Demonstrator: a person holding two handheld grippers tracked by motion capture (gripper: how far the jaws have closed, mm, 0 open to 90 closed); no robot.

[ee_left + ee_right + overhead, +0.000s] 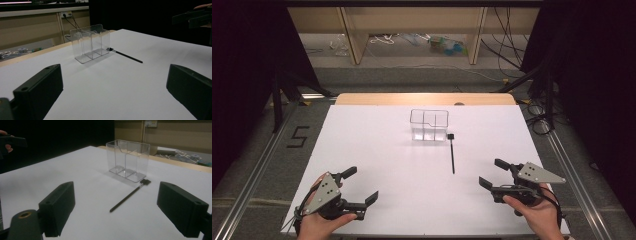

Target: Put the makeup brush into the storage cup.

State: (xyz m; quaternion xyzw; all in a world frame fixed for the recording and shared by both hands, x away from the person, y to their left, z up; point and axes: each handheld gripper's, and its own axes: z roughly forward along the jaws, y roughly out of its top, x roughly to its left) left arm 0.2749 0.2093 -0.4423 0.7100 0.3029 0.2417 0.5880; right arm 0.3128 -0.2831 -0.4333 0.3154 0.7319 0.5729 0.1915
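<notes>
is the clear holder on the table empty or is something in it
Empty. The clear holder stands upright and both compartments show only bare floor through the walls. The black brush lies flat on the table beside it, outside.

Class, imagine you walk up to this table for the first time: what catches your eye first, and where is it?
A clear plastic holder with compartments stands upright toward the far middle of the white table. A thin black brush lies flat beside it, its head close to the holder's right end. Near the front edge, the left gripper and right gripper wait with jaws open, holding nothing.
</notes>
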